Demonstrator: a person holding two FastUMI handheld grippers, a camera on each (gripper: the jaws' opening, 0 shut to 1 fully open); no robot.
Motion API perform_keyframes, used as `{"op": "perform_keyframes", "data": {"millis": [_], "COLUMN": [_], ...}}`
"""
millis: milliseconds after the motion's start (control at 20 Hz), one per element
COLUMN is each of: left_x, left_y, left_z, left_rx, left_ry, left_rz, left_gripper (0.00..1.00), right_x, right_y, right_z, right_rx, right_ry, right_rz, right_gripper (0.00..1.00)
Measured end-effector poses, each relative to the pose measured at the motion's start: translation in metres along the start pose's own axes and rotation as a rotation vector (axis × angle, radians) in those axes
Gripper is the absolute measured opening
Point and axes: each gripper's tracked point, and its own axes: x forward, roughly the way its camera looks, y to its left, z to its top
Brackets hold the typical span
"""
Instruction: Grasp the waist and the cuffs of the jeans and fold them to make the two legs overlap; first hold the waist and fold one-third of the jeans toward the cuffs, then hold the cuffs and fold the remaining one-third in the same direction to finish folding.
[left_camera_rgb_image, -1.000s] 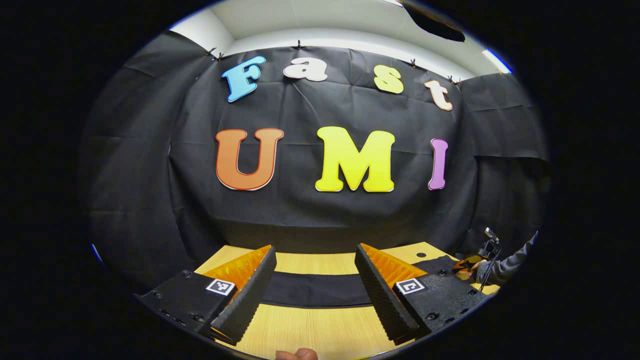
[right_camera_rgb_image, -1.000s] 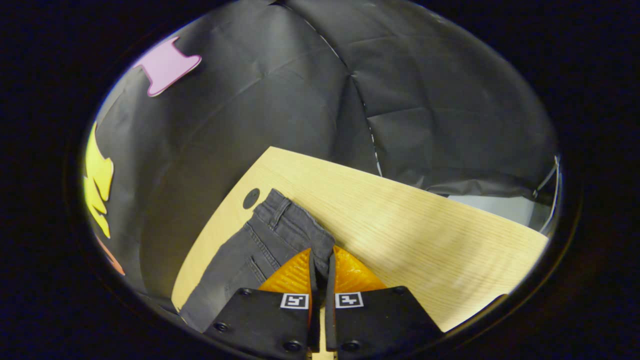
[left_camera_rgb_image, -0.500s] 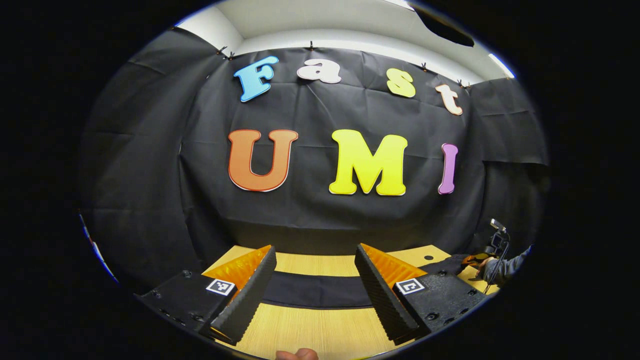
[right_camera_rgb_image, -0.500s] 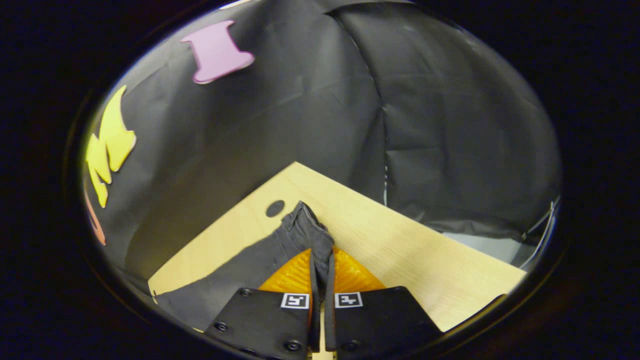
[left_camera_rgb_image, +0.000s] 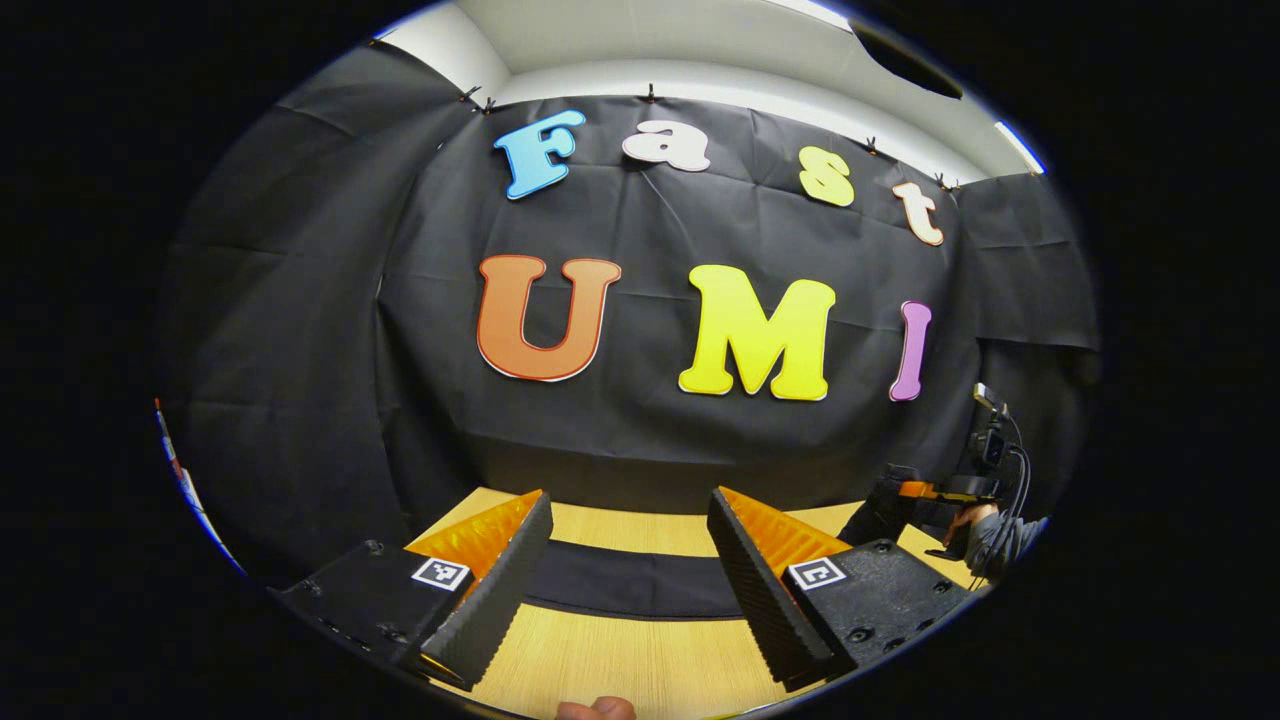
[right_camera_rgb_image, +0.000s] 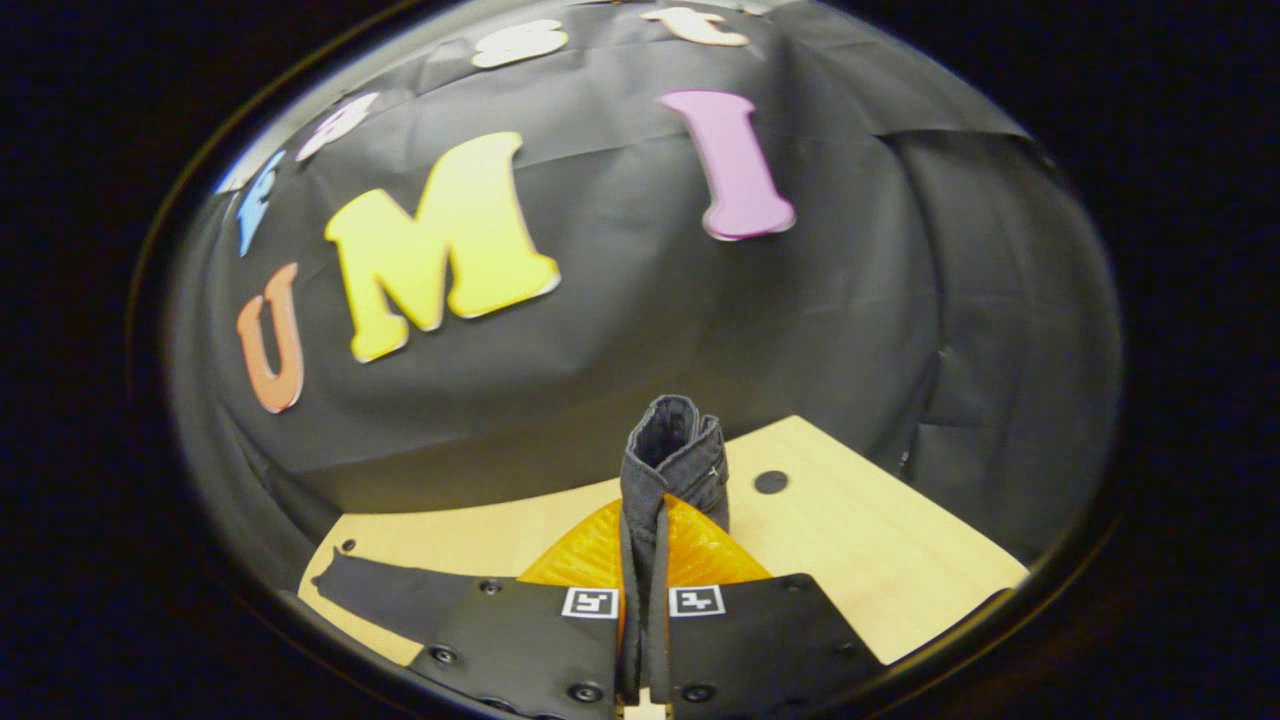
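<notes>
The jeans (left_camera_rgb_image: 630, 585) lie as a dark band across the far half of the wooden table (left_camera_rgb_image: 640, 660), running along the back edge toward both side edges, flat on the wood through the middle. In the left gripper view, the left gripper (left_camera_rgb_image: 630, 590) hangs above the near edge with its jaws spread wide and nothing between them. The band of fabric shows in the gap beyond the tips, so this claw looks poised to come down on the leg end, not yet committed to a grasp. A fingertip (left_camera_rgb_image: 595, 708) of the person shows at the bottom rim of that view.

Toward the right end of the table, the right gripper (left_camera_rgb_image: 925, 492) appears farther off, raised above the surface with dark cloth hanging from it and a sleeve (left_camera_rgb_image: 1005, 540) behind it. In the right gripper view, that gripper (right_camera_rgb_image: 645, 520) is clamped narrow on the waist (right_camera_rgb_image: 672, 450), which stands up bunched between its fingers, waistband folded on itself. The rest of the garment trails down and away along the table (right_camera_rgb_image: 880, 560) toward the left edge, where a flat dark stretch (right_camera_rgb_image: 385, 595) rests on the wood near a small round hole (right_camera_rgb_image: 771, 482) and the back edge.

Judging by this, the waist is lifted so it can be carried over toward the cuffs, either to stack the legs or to start the first third fold. Holding it pinched high keeps the fabric clear of the table while the open left claw waits to take the other end.
</notes>
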Motion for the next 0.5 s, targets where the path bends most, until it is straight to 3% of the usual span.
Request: {"op": "perform_keyframes", "data": {"millis": [200, 500], "left_x": [-0.009, -0.025], "left_y": [0.020, 0.052], "left_z": [-0.001, -0.010], "left_rx": [0.000, -0.008], "left_ry": [0.005, 0.030], "left_rz": [0.047, 0.129], "left_gripper": [0.99, 0.99], "right_x": [-0.003, 0.009], "right_y": [0.084, 0.153], "right_z": [-0.030, -0.091], "right_rx": [-0.092, -0.155], "right_ry": [0.015, 0.063], "right_rz": [0.121, 0.182], "right_gripper": [0.04, 0.04]}}
